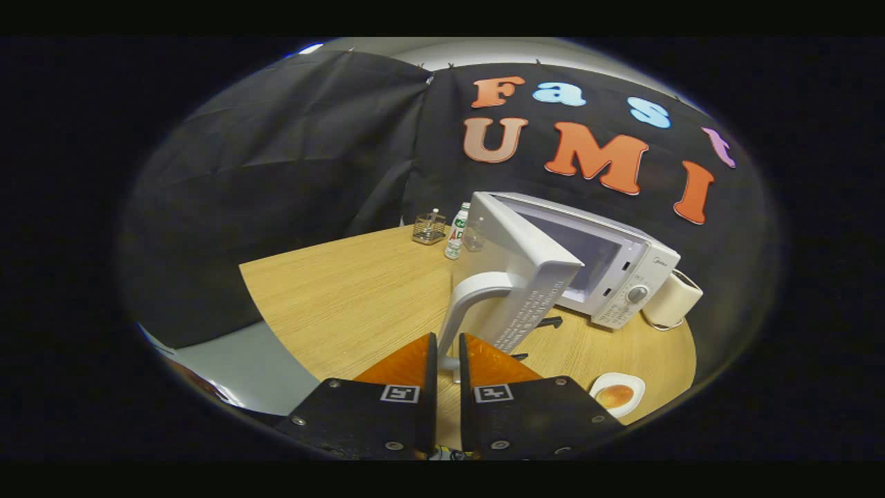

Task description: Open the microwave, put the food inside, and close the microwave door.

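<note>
Gripper view, gripper [448, 346] gripping microwave door handle [462, 304]

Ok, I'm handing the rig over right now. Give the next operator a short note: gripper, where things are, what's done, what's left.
Gripper: fingers nearly closed around the lower end of the microwave door handle; whether they press on it, I can't tell.
Microwave sits on the wooden table, its door swung wide open.
Food: a small dish on the table beside the gripper, near the table's edge.
Done: door opened.
Left: let go of the handle, put the dish inside, close the door.
</note>
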Demonstrator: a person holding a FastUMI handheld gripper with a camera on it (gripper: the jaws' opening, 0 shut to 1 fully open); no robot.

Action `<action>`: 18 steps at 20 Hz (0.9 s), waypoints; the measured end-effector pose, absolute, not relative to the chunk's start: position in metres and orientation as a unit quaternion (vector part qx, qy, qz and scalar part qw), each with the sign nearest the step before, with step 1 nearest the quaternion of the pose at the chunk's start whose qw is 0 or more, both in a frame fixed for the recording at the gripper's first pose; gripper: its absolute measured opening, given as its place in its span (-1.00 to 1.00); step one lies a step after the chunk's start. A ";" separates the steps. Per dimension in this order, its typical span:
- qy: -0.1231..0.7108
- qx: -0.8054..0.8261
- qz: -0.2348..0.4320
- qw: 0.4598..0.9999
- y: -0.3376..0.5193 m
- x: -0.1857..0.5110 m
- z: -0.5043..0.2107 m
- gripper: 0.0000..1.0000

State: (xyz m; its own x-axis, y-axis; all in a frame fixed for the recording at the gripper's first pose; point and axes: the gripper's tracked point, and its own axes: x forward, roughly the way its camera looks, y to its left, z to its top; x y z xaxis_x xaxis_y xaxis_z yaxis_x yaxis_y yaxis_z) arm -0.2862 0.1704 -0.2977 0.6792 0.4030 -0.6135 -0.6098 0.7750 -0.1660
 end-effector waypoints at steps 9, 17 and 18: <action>0.281 -0.167 0.306 0.894 0.183 -0.287 -0.284 -0.74; 0.336 -0.144 0.231 0.902 0.070 -0.282 -0.280 -0.65; 0.339 -0.142 0.211 0.906 0.053 -0.279 -0.281 -0.62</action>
State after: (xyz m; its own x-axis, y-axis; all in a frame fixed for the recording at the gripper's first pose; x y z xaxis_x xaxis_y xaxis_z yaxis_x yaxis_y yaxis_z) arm -0.2788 0.0532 -0.2814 0.6815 0.2852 -0.6739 -0.4782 0.8707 -0.1150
